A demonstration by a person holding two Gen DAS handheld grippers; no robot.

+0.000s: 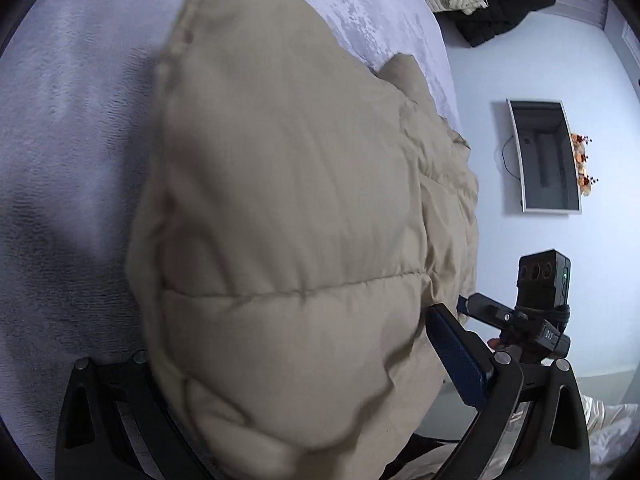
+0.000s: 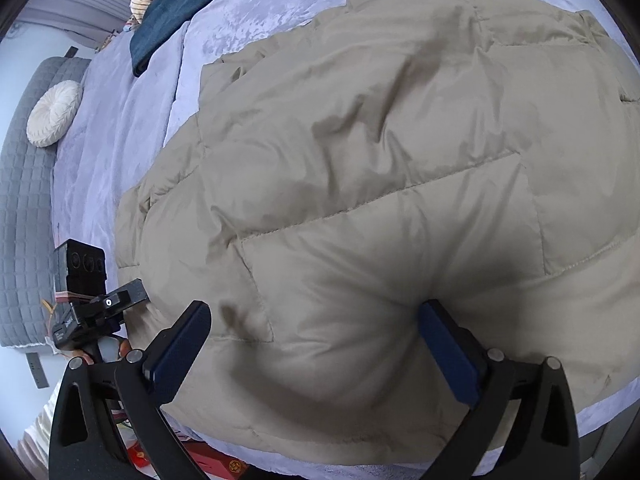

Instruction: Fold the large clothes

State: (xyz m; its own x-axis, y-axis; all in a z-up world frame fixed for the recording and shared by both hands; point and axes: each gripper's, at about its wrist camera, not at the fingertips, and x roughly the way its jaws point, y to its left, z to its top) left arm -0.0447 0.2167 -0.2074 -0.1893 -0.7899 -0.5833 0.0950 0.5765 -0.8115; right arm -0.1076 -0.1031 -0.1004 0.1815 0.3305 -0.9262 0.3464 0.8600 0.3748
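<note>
In the left wrist view, the lavender bedspread (image 1: 60, 140) fills the 9 o'clock side. At the centre a beige puffer jacket (image 1: 280, 200) bulges up toward the lens, its stitched seam running across at about 6 o'clock. It lies between the fingers of the left gripper (image 1: 300, 360): the blue pad (image 1: 456, 360) of one finger shows at 4 o'clock against the jacket's edge, while the other finger is hidden behind the fabric — so I cannot tell whether these jaws press on the jacket or stand open. At 3 o'clock a wall-mounted screen (image 1: 544, 156) hangs on the pale wall, and at 1 o'clock a heap of dark clothes (image 1: 488, 4) lies on the floor.

In the right wrist view, a grey quilted headboard (image 2: 24, 208) sits at 9 o'clock with a round cream cushion (image 2: 54, 114) against it. At 11 o'clock a dark blue folded blanket (image 2: 188, 4) rests on the bed. The jacket (image 2: 400, 140) spreads flat over the bed from the centre to 3 o'clock. The right gripper (image 2: 316, 344) points down at the jacket's near edge, its jaws spread wide, the two blue pads (image 2: 180, 348) standing on either side of a puffed panel without squeezing it.
</note>
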